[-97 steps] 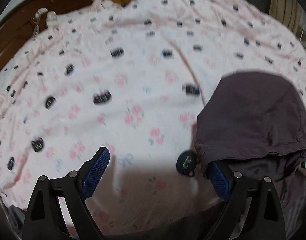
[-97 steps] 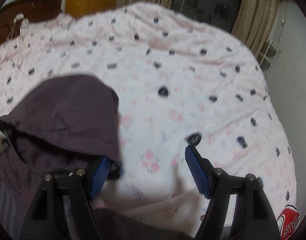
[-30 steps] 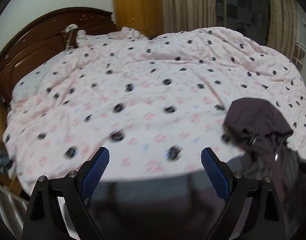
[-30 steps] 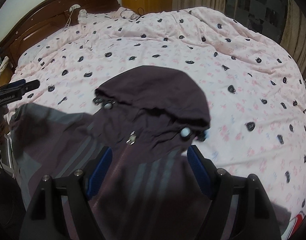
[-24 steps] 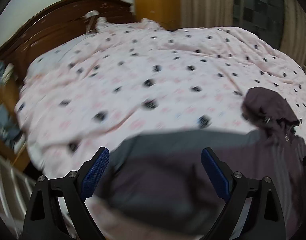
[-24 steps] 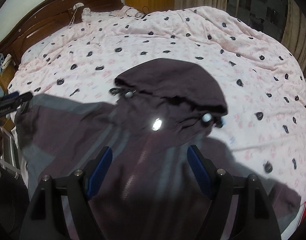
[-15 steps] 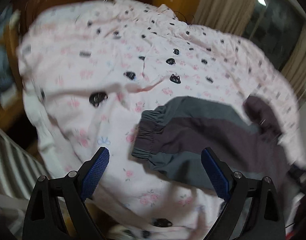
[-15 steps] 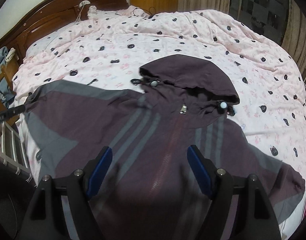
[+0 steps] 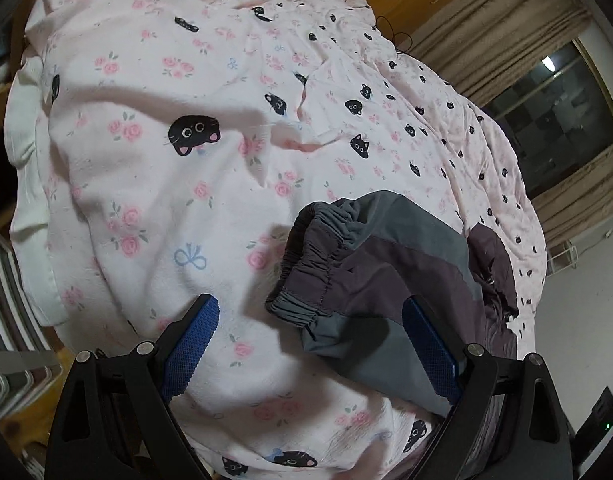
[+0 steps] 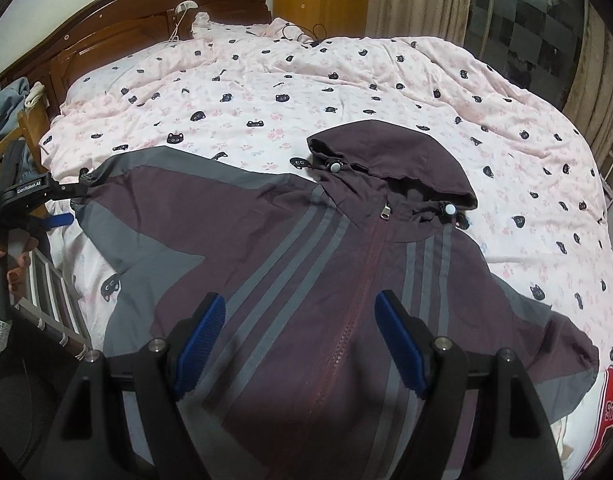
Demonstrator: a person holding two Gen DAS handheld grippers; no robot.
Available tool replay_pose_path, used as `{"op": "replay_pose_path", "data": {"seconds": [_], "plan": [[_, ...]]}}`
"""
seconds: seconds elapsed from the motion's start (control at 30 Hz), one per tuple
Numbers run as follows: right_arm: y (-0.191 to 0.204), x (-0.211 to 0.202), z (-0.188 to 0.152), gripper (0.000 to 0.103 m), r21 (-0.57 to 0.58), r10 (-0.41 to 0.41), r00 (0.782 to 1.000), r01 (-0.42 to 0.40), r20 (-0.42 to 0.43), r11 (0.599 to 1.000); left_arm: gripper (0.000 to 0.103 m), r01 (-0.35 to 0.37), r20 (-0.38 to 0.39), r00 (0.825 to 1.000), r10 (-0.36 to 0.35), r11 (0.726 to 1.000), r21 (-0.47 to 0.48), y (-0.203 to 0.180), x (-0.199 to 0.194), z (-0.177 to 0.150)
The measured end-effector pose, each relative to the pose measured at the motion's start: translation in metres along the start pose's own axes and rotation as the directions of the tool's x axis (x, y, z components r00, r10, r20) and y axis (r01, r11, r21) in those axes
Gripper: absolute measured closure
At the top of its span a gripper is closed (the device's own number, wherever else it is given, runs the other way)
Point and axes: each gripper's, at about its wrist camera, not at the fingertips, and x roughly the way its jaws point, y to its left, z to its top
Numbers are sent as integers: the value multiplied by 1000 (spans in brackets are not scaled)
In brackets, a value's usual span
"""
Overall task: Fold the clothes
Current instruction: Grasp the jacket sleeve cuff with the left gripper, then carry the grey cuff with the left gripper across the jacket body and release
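A purple and grey hooded jacket (image 10: pixel 306 248) lies front up and spread flat on the bed, zipper closed, hood (image 10: pixel 390 156) toward the headboard. Its left sleeve stretches to the bed's left edge. In the left wrist view the sleeve's elastic cuff (image 9: pixel 310 264) lies just ahead of my left gripper (image 9: pixel 310 344), which is open and empty. The left gripper also shows in the right wrist view (image 10: pixel 66 204), beside the cuff. My right gripper (image 10: pixel 300 336) is open and empty, hovering above the jacket's chest.
The bed has a pink quilt (image 10: pixel 306 80) with black cat faces and a dark wooden headboard (image 10: pixel 118 28). A slatted rack (image 10: pixel 54 300) stands at the bed's left. A red and white garment (image 10: pixel 610 396) lies at the right front. Curtains and a window are behind.
Both grippers pulled back from the hood. The jacket now lies spread flat with sleeves out. My left gripper swung to the left sleeve cuff; my right gripper rose over the chest.
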Motion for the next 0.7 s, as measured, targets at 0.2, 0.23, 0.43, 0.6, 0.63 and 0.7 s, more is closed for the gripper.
{"op": "replay_pose_path", "data": {"seconds": [0.2, 0.23, 0.43, 0.6, 0.63, 0.7], "plan": [[1, -1, -7, 24, 26, 12, 1000, -12, -7, 1000, 13, -9, 6, 1000, 9, 1000, -14, 1, 3, 1], [1, -1, -8, 24, 29, 15, 1000, -15, -9, 999, 13, -11, 9, 1000, 11, 1000, -14, 0, 3, 1], [3, 3, -17, 24, 49, 34, 999, -33, -24, 998, 13, -17, 20, 1000, 17, 1000, -13, -1, 1, 1], [3, 1, -21, 24, 69, 52, 998, -51, -21, 996, 13, -1, 32, 999, 1, 1000, -7, -5, -1, 2], [4, 1, -22, 24, 73, 56, 998, -55, -19, 996, 13, -1, 34, 999, 1, 1000, -5, -6, -1, 2], [4, -1, -22, 24, 85, 67, 998, -65, -16, 994, 13, 1, 36, 999, -1, 1000, -4, -8, 0, 2]]}}
